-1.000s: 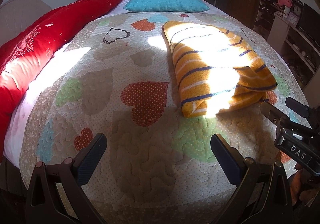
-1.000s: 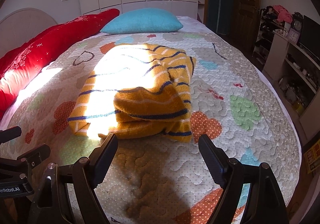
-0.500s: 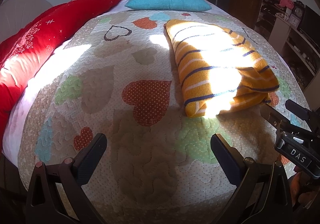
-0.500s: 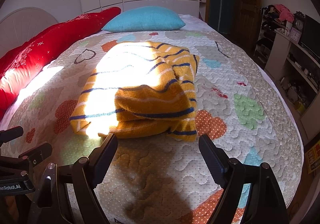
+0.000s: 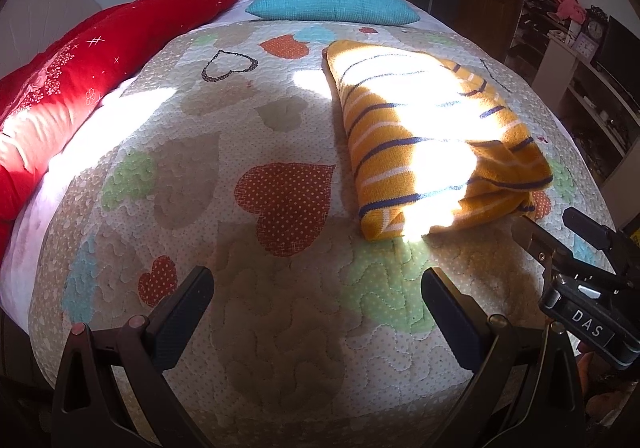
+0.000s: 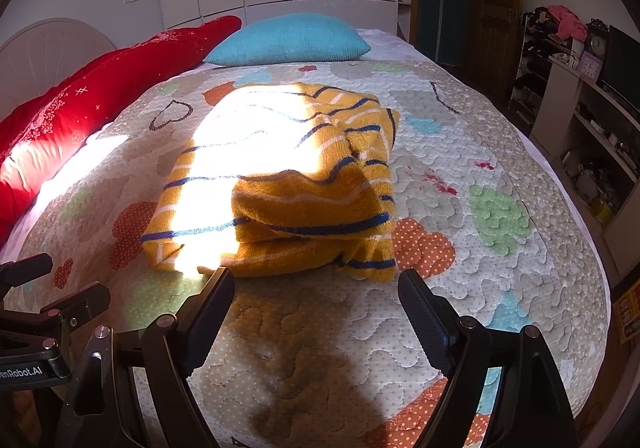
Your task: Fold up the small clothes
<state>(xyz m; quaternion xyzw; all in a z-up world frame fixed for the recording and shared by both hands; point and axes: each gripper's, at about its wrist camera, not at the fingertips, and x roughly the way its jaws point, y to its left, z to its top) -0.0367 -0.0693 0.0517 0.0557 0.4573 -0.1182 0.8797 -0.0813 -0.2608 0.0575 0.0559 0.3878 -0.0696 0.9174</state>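
Nearest the cameras, the left gripper (image 5: 316, 300) and the right gripper (image 6: 316, 300) both hung with jaws spread wide and nothing between them, low over the near end of the quilt (image 5: 256, 328). Compared with a second ago they had barely shifted; the views showed only a slight drift, with the right gripper a touch closer to the garment, so the pause reads as a release after a fold rather than a new grasp. Just beyond the right gripper's fingertips lay the striped sweater (image 6: 280, 184), a thick mustard knit with navy and white bands, folded into a soft rectangular bundle; its near edge showed stacked, slightly uneven layers and one loose flap at the right corner. From the left view the same sweater (image 5: 432, 136) sat to the right, well apart from that gripper. By my judgement the fold was nearly done, perhaps needing one tidy. The quilt was stitched in wavy lines with dotted hearts. Farther back lay a long red velvety bolster (image 5: 92, 68) and a teal textured pillow (image 6: 288, 40).
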